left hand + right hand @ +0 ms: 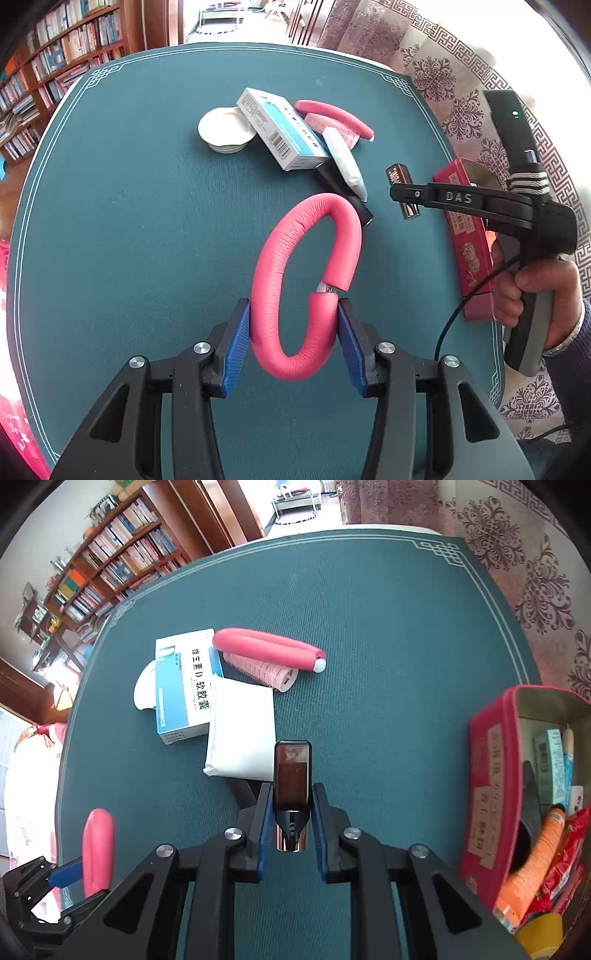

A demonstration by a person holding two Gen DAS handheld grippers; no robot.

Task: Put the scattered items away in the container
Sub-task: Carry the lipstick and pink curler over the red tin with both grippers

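- The left gripper [293,332] pinches a pink foam curler [295,280] between its blue ribbed pads [236,343]; the wrinkled tube is bent into a loop and hangs above the mat.
- The right gripper [291,808] is clamped on a small dark glossy bottle [292,775] with a shiny metallic end, held off the surface.
- Beneath both lies a teal woven table mat [147,221] with a pale line border.
- On it, clustered and overlapping: a white-and-blue cardboard box [184,686], a soft white packet [242,731], a second pink curler [266,646], a bristly pink roller [262,670] and a round white lid [225,129].
- The red rectangular tin [491,786] stands open at the mat's right edge, already holding an orange tube [535,860] and packets.
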